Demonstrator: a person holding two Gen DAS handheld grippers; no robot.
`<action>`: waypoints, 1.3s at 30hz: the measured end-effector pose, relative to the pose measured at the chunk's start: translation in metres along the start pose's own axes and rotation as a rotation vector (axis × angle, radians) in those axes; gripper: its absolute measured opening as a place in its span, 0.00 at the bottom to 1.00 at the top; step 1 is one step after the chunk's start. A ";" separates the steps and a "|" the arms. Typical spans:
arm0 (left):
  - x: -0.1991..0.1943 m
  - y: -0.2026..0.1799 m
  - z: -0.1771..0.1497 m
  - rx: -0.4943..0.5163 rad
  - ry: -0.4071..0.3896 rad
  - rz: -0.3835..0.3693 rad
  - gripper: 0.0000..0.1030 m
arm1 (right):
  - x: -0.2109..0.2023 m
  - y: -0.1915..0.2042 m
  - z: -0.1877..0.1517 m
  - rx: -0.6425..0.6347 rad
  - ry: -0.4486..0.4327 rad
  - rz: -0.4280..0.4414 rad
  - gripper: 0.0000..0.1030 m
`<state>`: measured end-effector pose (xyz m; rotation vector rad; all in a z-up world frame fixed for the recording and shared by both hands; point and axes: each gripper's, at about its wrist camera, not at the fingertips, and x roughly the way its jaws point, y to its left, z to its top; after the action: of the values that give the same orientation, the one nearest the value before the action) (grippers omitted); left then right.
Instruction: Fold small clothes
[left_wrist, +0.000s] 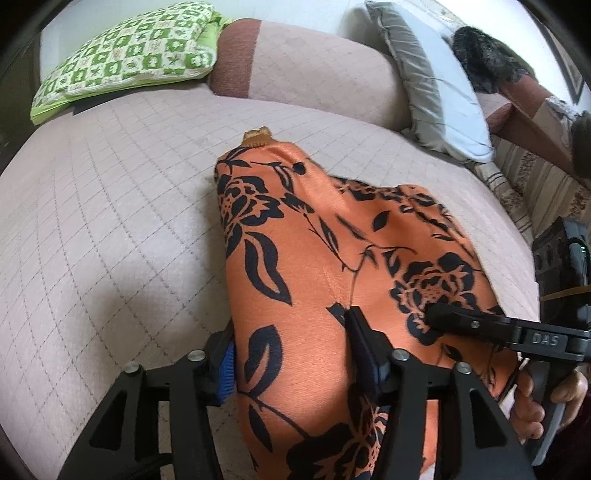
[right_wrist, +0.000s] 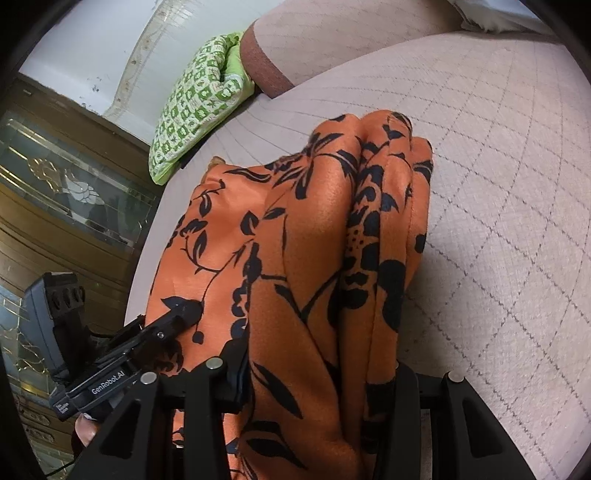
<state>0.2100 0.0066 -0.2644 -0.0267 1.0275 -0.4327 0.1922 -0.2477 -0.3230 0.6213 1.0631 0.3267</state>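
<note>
- Left gripper (left_wrist: 290, 332): its two fingers straddle the near end of the orange garment (left_wrist: 314, 240). The blue left pad sits at the cloth's left edge, and the right finger is sunk in a crease. Cloth fills the gap. I cannot tell whether the pads press on it.
- Right gripper (right_wrist: 319, 358): its fingers are closed on a thick bunch of the same garment. The folds are packed tight between them and hide both pads. In the left wrist view, its upper finger lies on top of the cloth at the garment's right side.
- Right hand (left_wrist: 532, 402): wrapped round the handle of its tool, at the near right. Only a fingertip of the left hand (right_wrist: 85, 428) shows, below its tool.
- Garment: orange satin with a black flower and leaf print. It is folded lengthwise into a long bundle, with several layers stacked along its right side. It runs from the near edge of the sofa seat (left_wrist: 110, 221) toward the seat's middle and is raised at the near end between the two tools. A small tan tab (left_wrist: 256, 136) sticks out at its far end.
- Sofa seat: pale quilted cover with a diamond stitch pattern.
- Backrest (left_wrist: 314, 70): same quilted cover with a brown band, along the far edge of the seat.
- Green checked pillow (left_wrist: 125, 62): far left corner of the seat, touching the backrest.
- Grey and white pillow (left_wrist: 436, 92): far right corner, leaning on the backrest.
- Wooden cabinet with patterned glass (right_wrist: 66, 192): beyond the seat's left edge.
</note>
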 end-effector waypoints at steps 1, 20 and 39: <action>0.001 0.000 -0.001 0.002 -0.003 0.018 0.63 | 0.001 -0.002 0.000 0.007 0.004 -0.001 0.48; -0.128 -0.041 -0.039 -0.027 -0.270 0.468 0.97 | -0.108 0.054 -0.058 -0.145 -0.310 -0.281 0.64; -0.273 -0.103 -0.048 0.012 -0.511 0.533 0.97 | -0.235 0.154 -0.121 -0.268 -0.546 -0.280 0.64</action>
<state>0.0156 0.0197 -0.0426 0.1390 0.4950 0.0607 -0.0168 -0.2138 -0.1022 0.2860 0.5549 0.0428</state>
